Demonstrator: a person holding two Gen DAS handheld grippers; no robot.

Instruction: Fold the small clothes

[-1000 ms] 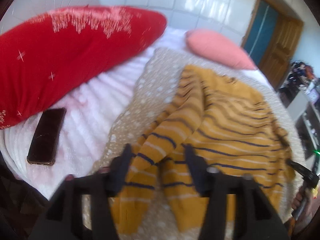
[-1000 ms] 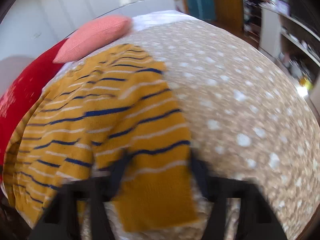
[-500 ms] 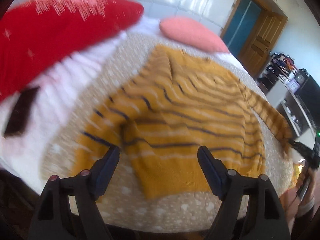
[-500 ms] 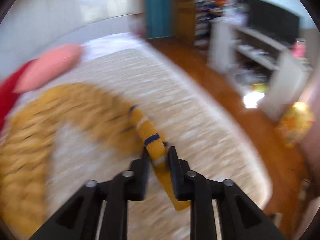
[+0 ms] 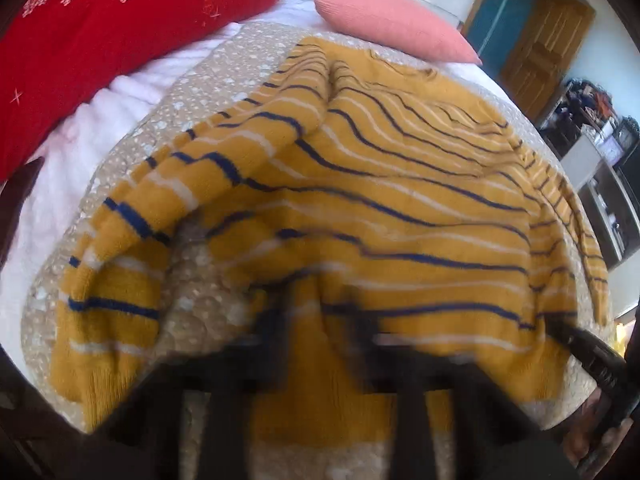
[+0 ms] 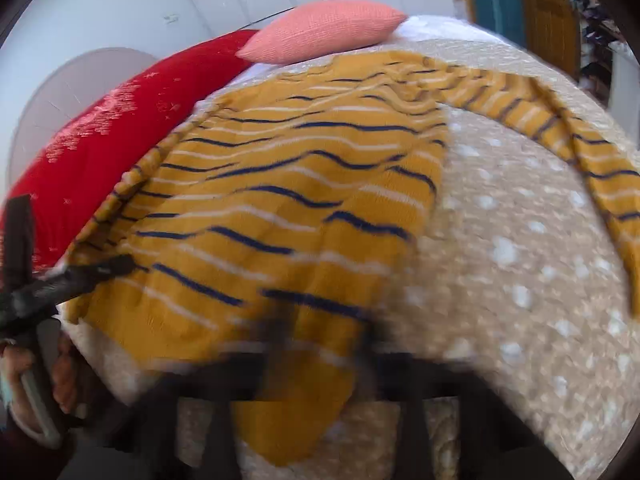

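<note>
Item: mustard-yellow knit sweater (image 5: pixel 400 208) with navy and white stripes, lying spread on a beige white-spotted blanket (image 6: pixel 520 248) that covers the bed. Position: hem toward the near edge of the bed, neckline toward the pillows; one sleeve (image 5: pixel 132 216) lies out to the side on the blanket in the left wrist view, the other sleeve (image 6: pixel 592 160) curves away over the blanket at the right of the right wrist view. Left gripper (image 5: pixel 320 320): heavily blurred, low at the sweater's hem; its fingers are drawn together with a fold of yellow hem fabric between them, clamped on the sweater. Right gripper (image 6: pixel 320 336): likewise blurred, at the hem's other corner; its fingers are together, pinching the yellow cloth there. Each gripper also appears at the margin of the opposite view, a dark arm reaching onto the hem, with the person's hand (image 6: pixel 24 368) around the handle in the right wrist view. Surroundings: large red pillow (image 5: pixel 100 40) with white embroidered pattern at the head of the bed, a smaller salmon-pink pillow (image 5: pixel 392 20) beside it, white fleecy bedding (image 5: pixel 80 152) beneath the blanket, a wooden door (image 5: pixel 540 40) and cluttered shelves (image 5: pixel 600 140) beyond.
</note>
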